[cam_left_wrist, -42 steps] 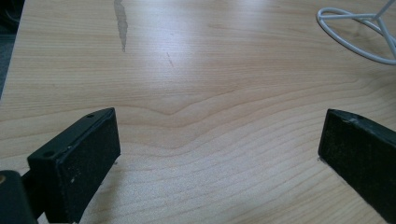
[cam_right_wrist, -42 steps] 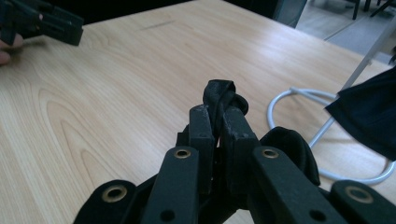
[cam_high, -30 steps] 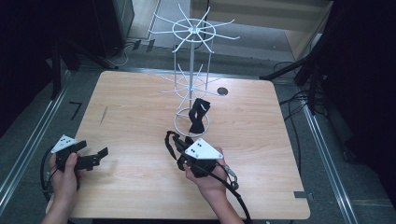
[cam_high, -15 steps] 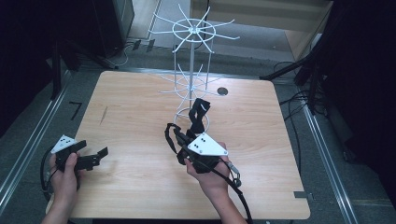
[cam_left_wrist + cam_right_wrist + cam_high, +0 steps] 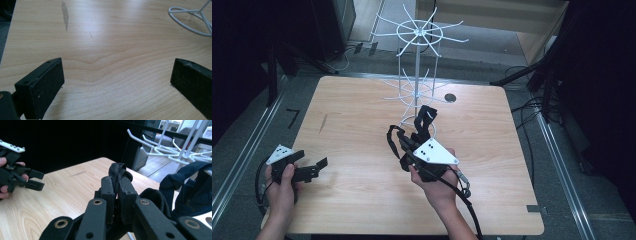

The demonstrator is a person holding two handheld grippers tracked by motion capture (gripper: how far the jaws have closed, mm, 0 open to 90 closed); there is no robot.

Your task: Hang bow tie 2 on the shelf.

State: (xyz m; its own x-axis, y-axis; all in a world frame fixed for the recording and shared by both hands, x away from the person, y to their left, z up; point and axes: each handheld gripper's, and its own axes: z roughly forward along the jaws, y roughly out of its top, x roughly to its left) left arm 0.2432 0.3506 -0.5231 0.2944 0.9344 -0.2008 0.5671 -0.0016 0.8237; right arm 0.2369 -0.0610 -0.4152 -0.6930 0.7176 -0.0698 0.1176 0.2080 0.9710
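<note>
My right gripper (image 5: 116, 191) is clamped on the black strap (image 5: 117, 173) w/ its loop up, prob for the white rack (image 5: 417, 65); left gripper (image 5: 314, 167) parked wide open, empty.

- No readable text, labels, brands or numbers showing in any view.
- Floor (image 5: 292, 118) left of the table (image 5: 362, 100) is carrying a black tape mark shaped like a 7; can't tell if it's meant as a number.
- Grey plates on the grippers are showing small dark dots, no lettering.
</note>
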